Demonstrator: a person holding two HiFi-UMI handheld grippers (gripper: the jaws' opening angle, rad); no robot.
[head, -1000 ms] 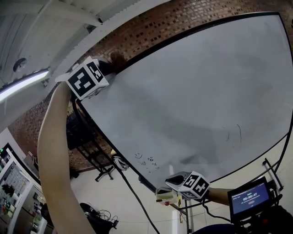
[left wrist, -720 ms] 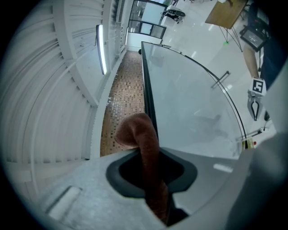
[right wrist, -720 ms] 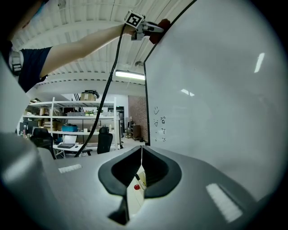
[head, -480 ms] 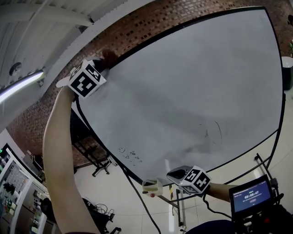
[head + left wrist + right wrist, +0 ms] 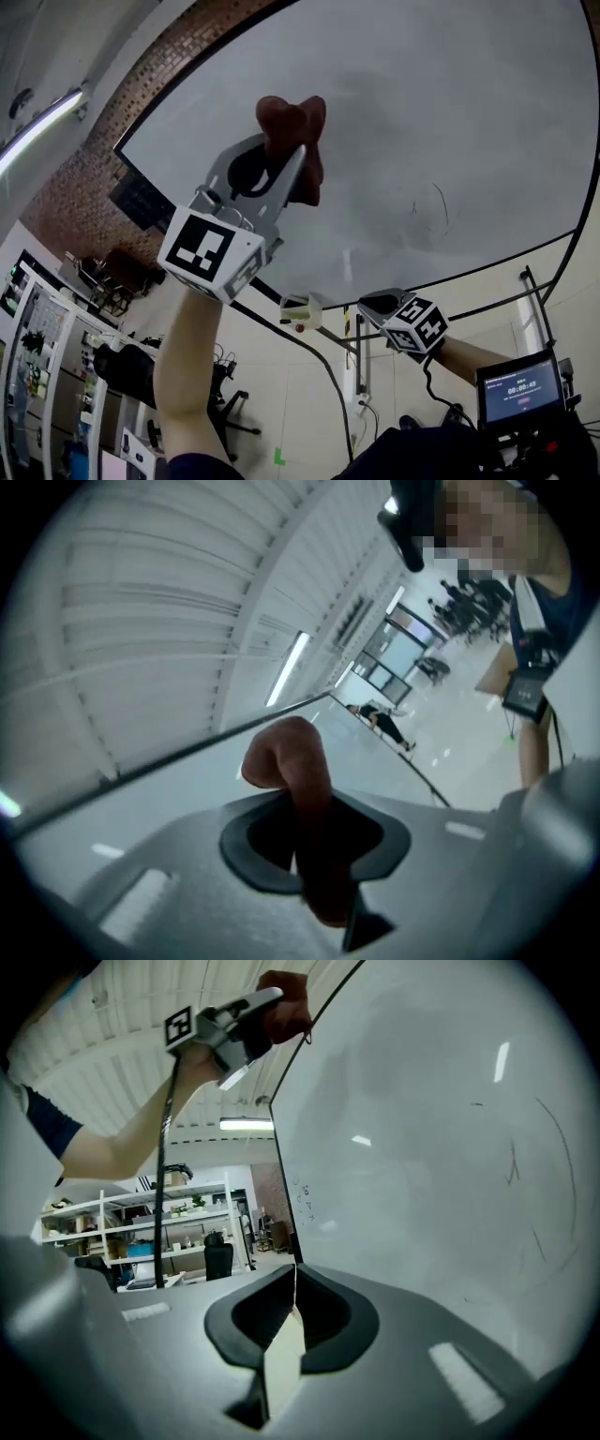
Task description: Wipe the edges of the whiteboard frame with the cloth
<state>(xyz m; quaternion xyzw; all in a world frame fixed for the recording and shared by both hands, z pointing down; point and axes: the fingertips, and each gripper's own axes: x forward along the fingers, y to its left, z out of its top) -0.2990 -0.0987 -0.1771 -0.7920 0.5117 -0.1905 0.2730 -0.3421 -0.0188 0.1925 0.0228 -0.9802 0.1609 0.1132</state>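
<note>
**Cloth up at whiteboard, left side**

Got the red-brown cloth point(image 5: 292, 131) clamped in the left gripper point(image 5: 281, 167), jaws clenched on its middle, lobes bunched out past the tips. Held raised on a bare arm point(image 5: 187, 366) in front of the whiteboard point(image 5: 450, 112), upper-left part. In the right gripper view, sits just beside the upper-left stretch of the black frame point(image 5: 275, 1124). Can't tell contact with frame or board.

Holding the right gripper point(image 5: 367, 302) low, just below the whiteboard's bottom edge, well apart from the cloth. Jaws clenched together there, with a thin pale sliver point(image 5: 281, 1363) at the seam, not identifiable.

Also seeing:
- faint pen marks point(image 5: 437, 208) on the whiteboard's lower right
- small pale block point(image 5: 302, 311) with a red dot under its bottom-left corner
- brick wall point(image 5: 89, 178) left of the whiteboard
- small lit screen point(image 5: 521, 390) below its right end
</note>
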